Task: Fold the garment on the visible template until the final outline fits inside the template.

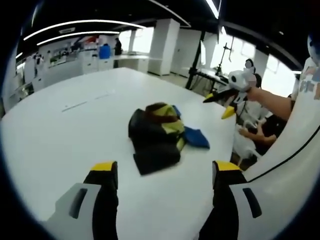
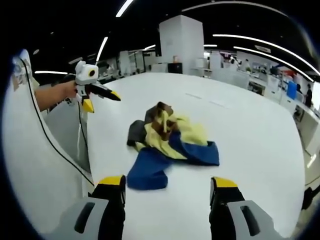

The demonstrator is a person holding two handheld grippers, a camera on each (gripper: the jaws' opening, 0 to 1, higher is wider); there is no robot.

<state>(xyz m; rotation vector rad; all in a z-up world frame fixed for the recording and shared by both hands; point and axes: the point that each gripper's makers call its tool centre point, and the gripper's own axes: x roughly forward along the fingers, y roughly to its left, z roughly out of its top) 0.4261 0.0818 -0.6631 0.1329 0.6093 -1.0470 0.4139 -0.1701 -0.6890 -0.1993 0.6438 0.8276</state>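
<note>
Garment (image 1: 159, 137) lies crumpled in a heap on the white table (image 1: 60, 135), roughly mid-table and a little ahead of both tools. Seen in the left gripper view it shows black, yellow and blue panels, with the blue part sticking out toward the right. Seen in the right gripper view the garment (image 2: 170, 145) shows a blue sleeve-like piece nearest the camera, yellow in the middle and a dark brown part on the far side. Left gripper (image 1: 165, 172) is held above the near table edge, its 2 yellow-tipped jaws spread wide and holding nothing, well short of the cloth. Right gripper (image 2: 167, 187) is likewise spread apart and empty, with the blue piece lying just beyond its left jaw. Each tool also appears in the other's view, held up in the air in a hand (image 1: 255, 94) off the table's side, jaws parted. Template outline cannot be made out on the table.
</note>
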